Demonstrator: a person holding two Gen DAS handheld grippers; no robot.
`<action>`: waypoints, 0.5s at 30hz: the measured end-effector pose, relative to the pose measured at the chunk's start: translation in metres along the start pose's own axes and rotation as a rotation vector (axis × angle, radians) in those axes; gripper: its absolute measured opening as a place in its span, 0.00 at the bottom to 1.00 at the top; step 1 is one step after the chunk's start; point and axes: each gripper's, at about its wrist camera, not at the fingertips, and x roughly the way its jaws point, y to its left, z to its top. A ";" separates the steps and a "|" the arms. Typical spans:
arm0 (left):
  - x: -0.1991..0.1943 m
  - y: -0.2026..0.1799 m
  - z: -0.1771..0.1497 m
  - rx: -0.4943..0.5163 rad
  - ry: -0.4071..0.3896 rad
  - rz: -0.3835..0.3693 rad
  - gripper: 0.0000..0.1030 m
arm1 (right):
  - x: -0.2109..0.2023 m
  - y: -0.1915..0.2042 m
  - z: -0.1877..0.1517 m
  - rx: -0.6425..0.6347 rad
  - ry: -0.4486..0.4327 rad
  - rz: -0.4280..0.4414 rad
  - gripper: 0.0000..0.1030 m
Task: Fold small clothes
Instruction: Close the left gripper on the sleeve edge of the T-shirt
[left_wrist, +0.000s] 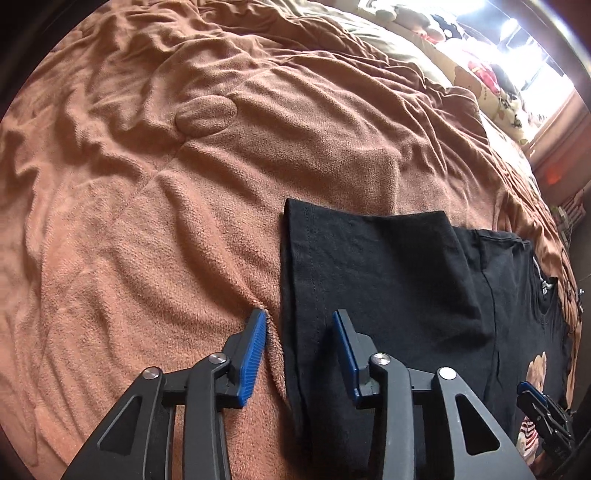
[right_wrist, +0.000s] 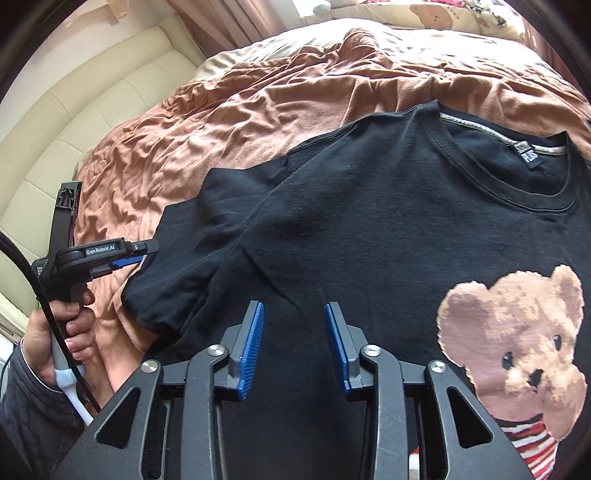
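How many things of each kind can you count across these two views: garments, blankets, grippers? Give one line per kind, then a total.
Garments: 1, the black T-shirt with a bear print.
Blankets: 1, the brown blanket under it.
Grippers: 2, the left gripper at the sleeve edge and the right gripper over the shirt.
Total: 4

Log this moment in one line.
black T-shirt flat on brown blanket | left gripper open at sleeve edge | right gripper open over shirt
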 end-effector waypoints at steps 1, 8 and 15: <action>-0.001 -0.001 0.002 0.003 0.001 0.004 0.29 | 0.003 0.002 0.002 0.001 0.000 0.004 0.26; -0.016 -0.010 0.017 0.051 -0.039 -0.003 0.28 | 0.013 0.012 0.009 0.003 0.000 0.026 0.26; 0.010 -0.005 0.012 0.049 0.028 0.033 0.33 | 0.024 0.014 0.014 0.028 0.009 0.040 0.26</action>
